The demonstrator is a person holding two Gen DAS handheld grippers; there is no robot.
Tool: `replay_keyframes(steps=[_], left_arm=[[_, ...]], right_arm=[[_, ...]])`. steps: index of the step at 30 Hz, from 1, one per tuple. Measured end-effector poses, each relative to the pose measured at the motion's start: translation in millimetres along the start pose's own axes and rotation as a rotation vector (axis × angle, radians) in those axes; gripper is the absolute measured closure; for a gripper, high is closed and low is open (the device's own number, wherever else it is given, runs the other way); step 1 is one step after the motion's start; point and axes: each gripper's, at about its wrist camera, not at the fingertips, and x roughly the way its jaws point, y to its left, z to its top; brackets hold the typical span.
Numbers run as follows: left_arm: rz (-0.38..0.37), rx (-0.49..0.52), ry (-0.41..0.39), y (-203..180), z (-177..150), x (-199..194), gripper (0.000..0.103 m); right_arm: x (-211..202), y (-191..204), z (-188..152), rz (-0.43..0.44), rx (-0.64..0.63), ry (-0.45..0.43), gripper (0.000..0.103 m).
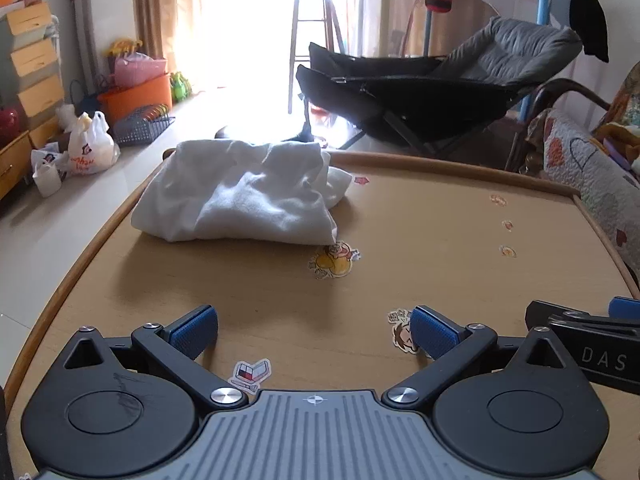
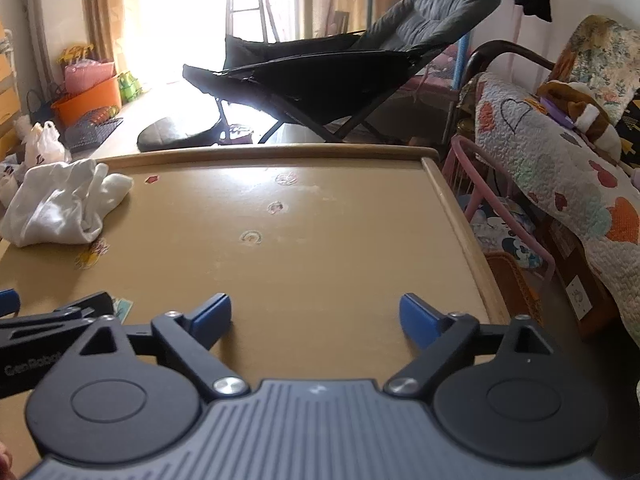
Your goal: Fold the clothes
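A white garment (image 1: 240, 194) lies roughly folded in a loose bundle at the far left of the wooden table (image 1: 440, 220). In the right wrist view the same white garment (image 2: 64, 204) sits at the left edge. My left gripper (image 1: 314, 332) hovers over the near part of the table, jaws wide open, nothing between the blue pads (image 1: 196, 330). My right gripper (image 2: 316, 316) is beside it to the right, also wide open and empty. Each gripper shows at the edge of the other's view. Both are well short of the garment.
Stickers (image 1: 334, 260) dot the tabletop, which has a raised rim (image 2: 452, 208). Beyond the far edge stands a dark folding lounge chair (image 1: 420, 92). A quilt-covered seat (image 2: 560, 168) and a pink rack (image 2: 500, 200) stand right of the table. Bags and baskets (image 1: 88, 148) line the floor at left.
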Motion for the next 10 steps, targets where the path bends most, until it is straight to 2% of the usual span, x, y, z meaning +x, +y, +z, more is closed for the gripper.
replay_keyframes(steps=[4, 10], left_arm=[[0.001, -0.002, -0.002, 2.9, 3.2, 4.9, 0.000], [0.001, -0.002, -0.018, 7.1, 5.7, 9.8, 0.000]], right_arm=[[4.4, -1.6, -0.3, -0.015, 0.013, -0.017, 0.001], [4.9, 0.0, -6.9, -0.019, 0.014, -0.074, 0.000]])
